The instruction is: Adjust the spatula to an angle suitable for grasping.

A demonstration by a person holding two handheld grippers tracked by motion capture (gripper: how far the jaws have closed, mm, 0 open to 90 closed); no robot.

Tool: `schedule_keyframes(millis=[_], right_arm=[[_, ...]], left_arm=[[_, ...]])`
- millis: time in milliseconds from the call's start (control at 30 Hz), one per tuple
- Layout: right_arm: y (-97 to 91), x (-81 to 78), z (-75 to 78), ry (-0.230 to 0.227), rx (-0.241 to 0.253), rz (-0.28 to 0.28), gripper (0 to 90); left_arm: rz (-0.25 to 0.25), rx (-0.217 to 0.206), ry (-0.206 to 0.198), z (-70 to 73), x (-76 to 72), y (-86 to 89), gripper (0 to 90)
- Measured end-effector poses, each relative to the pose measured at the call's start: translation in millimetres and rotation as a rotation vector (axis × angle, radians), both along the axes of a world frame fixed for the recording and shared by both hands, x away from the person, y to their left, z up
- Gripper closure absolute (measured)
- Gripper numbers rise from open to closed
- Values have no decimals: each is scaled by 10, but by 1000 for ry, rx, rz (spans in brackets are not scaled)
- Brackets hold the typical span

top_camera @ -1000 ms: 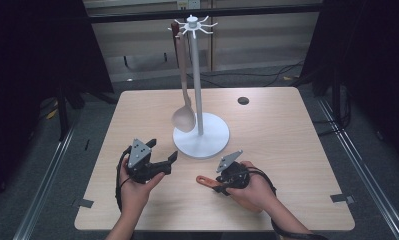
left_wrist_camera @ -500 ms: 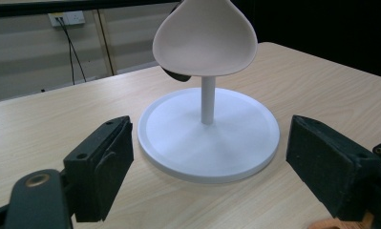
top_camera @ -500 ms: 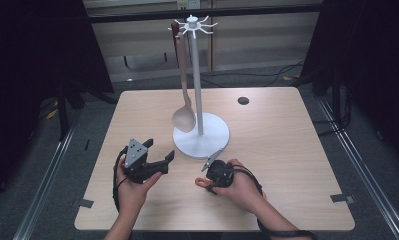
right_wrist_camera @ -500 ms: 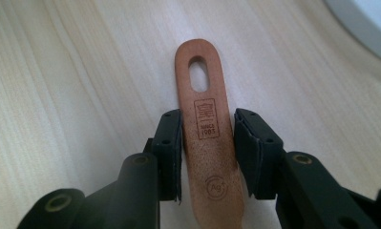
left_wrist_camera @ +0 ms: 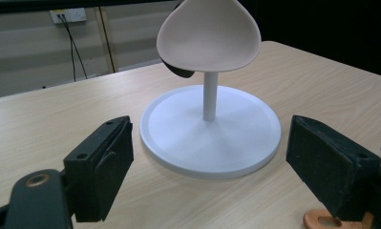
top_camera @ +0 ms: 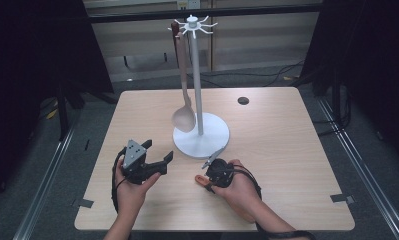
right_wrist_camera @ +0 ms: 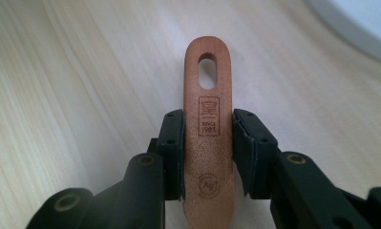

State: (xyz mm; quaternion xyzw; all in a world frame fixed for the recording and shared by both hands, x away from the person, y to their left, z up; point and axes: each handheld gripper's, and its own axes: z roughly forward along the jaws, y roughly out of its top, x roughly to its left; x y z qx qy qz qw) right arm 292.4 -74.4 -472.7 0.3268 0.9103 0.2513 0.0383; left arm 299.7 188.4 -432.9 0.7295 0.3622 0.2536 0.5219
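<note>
A white utensil stand with a tall pole sits mid-table, and a pale wooden spoon hangs from its top hooks. The spoon's bowl hangs above the base in the left gripper view. My left gripper rests left of the base, open and empty, with the jaws wide apart. My right gripper lies just in front of the base. Its jaws have just been closing, and the pads now press both sides of a reddish wooden handle that has a hanging hole.
The handle's end sticks out to the left over the tabletop and also appears low at the right as the handle end. A small dark round spot marks the far right of the table. Cables run across the floor behind.
The right hand shifted a little left and rolled over, and its jaws drew in onto the wooden handle. The left hand and the stand stayed put.
</note>
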Motion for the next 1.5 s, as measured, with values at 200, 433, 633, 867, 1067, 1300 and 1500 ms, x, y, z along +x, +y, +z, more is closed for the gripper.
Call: schedule_keyframes(millis=[200, 433, 633, 867, 1067, 1300, 1500], right_arm=[[-192, 27, 261, -84, 160, -77, 668], [-384, -7, 426, -183, 309, -161, 668], [-478, -35, 511, -252, 401, -229, 667], [-500, -88, 610, -329, 476, -280, 667], [-489, -145, 690, -362, 538, -303, 667], [-446, -193, 724, -393, 564, -310, 667], [-409, -224, 735, -390, 581, -324, 667]], left_arm=[[-26, 19, 23, -55, -6, -89, 164], [-106, 9, 58, -98, -65, -266, 171], [-188, -20, 115, -152, -130, -482, 173], [-303, -116, 186, -148, -202, -760, 211], [-348, -142, 212, -183, -210, -963, 361], [-309, -166, 169, -131, -197, -996, 556], [-293, -181, 140, -54, -200, -973, 633]])
